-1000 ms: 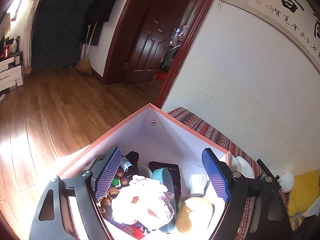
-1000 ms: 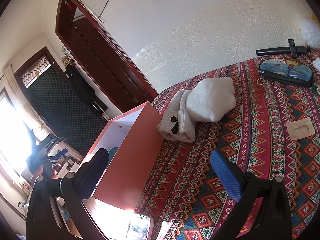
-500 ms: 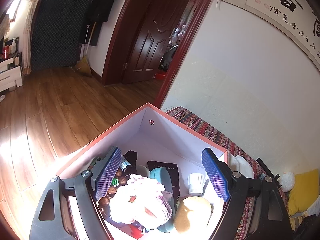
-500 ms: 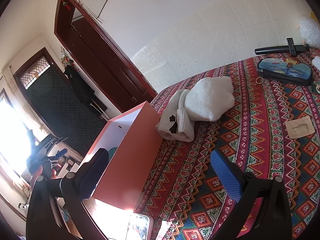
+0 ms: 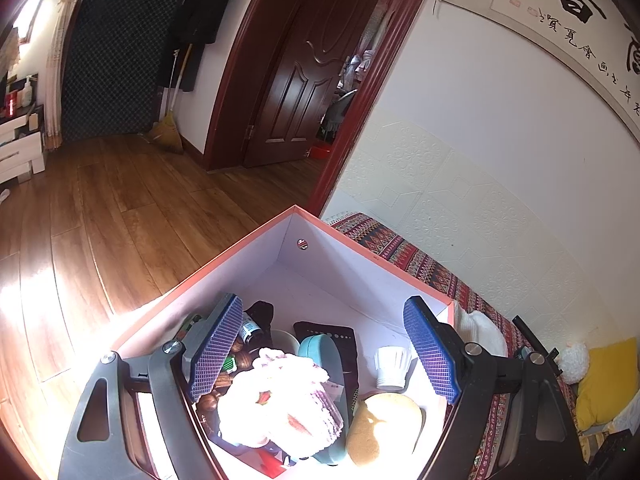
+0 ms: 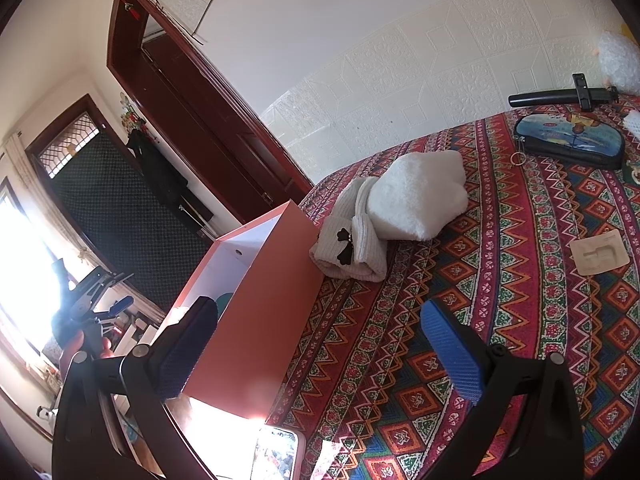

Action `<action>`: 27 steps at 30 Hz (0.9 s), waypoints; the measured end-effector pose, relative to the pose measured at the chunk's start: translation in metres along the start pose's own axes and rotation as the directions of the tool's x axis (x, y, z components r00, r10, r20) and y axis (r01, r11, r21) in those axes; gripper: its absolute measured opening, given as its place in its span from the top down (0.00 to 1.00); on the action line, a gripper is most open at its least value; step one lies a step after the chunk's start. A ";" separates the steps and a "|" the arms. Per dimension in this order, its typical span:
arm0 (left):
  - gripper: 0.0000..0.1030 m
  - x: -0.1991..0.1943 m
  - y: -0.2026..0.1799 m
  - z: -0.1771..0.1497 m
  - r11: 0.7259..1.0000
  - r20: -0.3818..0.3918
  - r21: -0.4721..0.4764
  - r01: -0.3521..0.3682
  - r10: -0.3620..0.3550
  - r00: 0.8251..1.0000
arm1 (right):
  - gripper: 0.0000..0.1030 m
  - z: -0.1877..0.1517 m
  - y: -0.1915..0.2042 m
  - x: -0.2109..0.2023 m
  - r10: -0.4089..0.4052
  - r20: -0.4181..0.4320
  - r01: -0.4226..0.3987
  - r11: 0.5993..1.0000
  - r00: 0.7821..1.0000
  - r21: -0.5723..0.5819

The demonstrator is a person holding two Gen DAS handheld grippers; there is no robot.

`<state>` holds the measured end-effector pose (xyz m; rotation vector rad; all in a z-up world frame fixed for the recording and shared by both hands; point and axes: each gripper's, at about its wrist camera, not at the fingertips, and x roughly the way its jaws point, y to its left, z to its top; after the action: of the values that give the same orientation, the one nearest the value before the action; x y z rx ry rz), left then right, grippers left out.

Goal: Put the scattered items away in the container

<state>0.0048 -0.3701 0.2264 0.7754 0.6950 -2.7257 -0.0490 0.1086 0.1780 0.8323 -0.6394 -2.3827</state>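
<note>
The orange box [image 5: 360,248] with a white inside stands at the bed's edge; it also shows in the right wrist view [image 6: 256,320]. It holds a pink knit item [image 5: 280,404], a teal case [image 5: 320,352], a tan sponge [image 5: 380,420], a white cup [image 5: 392,364] and small bottles. My left gripper [image 5: 324,356] is open and empty above the box contents. My right gripper [image 6: 320,352] is open and empty above the patterned bedspread [image 6: 500,300], beside the box. A white fluffy bundle [image 6: 420,196], a cream knit item [image 6: 352,244], a blue pouch [image 6: 568,140] and a beige card [image 6: 600,252] lie on the bed.
A black stick-like tool [image 6: 560,96] lies at the wall. A yellow pillow [image 5: 604,384] and a white plush [image 5: 574,362] sit at the bed's far end. A phone [image 6: 276,456] lies near the box. Wooden floor [image 5: 120,220] lies left of the bed.
The right gripper has shifted slightly, so the bundles and pouch sit a little lower in its view. The left gripper has barely moved and stays open over the box.
</note>
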 end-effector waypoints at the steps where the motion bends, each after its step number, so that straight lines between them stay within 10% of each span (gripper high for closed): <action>1: 0.20 0.000 0.000 0.000 1.000 0.000 0.000 0.000 0.000 1.000 | 0.01 0.000 0.000 0.000 -0.001 0.000 0.001 1.000 1.000 0.001; 27: 0.20 -0.005 -0.026 -0.001 0.998 0.002 0.026 0.062 -0.062 0.998 | 0.01 0.007 -0.008 -0.014 -0.021 0.035 0.020 0.999 0.999 0.029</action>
<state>0.0006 -0.3464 0.2379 0.7687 0.6953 -2.7961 -0.0475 0.1249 0.1840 0.8141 -0.6837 -2.4171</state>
